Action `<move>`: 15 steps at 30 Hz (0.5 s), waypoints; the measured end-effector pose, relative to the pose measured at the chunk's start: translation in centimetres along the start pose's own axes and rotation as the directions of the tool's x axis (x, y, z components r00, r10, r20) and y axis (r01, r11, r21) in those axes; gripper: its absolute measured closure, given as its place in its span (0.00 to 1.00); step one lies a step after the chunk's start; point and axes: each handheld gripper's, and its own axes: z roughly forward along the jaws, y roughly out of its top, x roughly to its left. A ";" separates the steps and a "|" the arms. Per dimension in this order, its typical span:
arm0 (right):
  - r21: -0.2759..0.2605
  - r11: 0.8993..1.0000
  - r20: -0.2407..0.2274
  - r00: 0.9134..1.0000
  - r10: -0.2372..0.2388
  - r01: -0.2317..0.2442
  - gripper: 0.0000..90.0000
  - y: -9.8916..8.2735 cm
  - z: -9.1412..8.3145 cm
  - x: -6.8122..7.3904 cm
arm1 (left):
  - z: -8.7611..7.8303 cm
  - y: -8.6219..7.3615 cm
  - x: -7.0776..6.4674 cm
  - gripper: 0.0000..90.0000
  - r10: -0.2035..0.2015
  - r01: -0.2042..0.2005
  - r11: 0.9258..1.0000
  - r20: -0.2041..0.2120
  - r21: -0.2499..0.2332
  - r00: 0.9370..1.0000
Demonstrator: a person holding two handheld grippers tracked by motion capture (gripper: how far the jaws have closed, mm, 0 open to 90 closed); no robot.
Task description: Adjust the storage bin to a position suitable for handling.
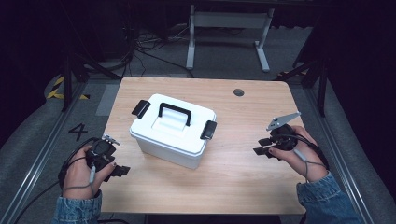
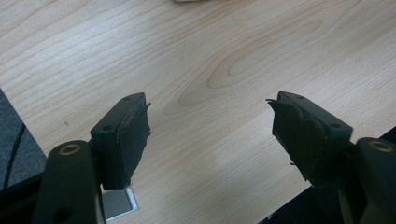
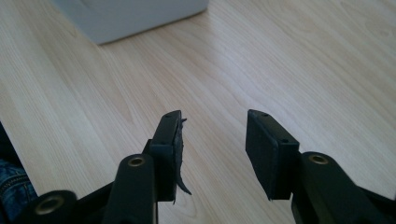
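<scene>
high view, box: white lidded storage box (image 1: pixel 173 134) sits near the middle of the wooden table (image 1: pixel 243 168), turned at an angle, black carry handle (image 1: pixel 174 112) on the lid, a black latch (image 1: pixel 140 108) at the far-left end and another latch (image 1: pixel 208 129) at the near-right end; both look folded against the box.
high view, left gripper: left gripper (image 1: pixel 119 171) rests at the near-left table edge, jaws spread, nothing between them, well apart from the box.
high view, right gripper: right gripper (image 1: pixel 262 146) hovers to the right of the box, jaws spread and empty, pointing toward the near-right latch.
high view, risk: as a judgement, pushing on one latch alone could slide or spin the light box across the smooth wood; the left gripper is too far off to brace it.
high view, writing: a black "4" (image 1: pixel 78 131) is marked on the floor left of the table; no brand visible on the box.
left gripper view, state: jaws wide apart over bare wood.
left gripper view, risk: frayed pad (image 2: pixel 299 140) on the right-hand jaw could slip or snag on a latch lip.
left gripper view, writing: none readable.
right gripper view, state: jaws apart, empty; box corner (image 3: pixel 135 18) at the top, apart from the tips.
right gripper view, risk: a loose strip of torn pad (image 3: pixel 179 154) hangs from the left-hand jaw, so a grip on the thin latch may be weak.
right gripper view, writing: none readable.
</scene>
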 end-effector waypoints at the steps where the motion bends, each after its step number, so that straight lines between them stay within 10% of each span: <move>1: -0.002 1.000 -0.002 1.000 0.000 0.000 0.64 0.4 -0.1 0.1 | 0.0 0.0 0.0 0.30 -0.002 0.002 1.000 0.000 -0.002 1.000; 15: -0.051 0.996 -0.030 0.997 -0.073 0.072 0.57 4.9 -0.3 1.5 | 0.0 -0.2 0.2 0.28 -0.002 0.002 1.000 0.008 0.000 1.000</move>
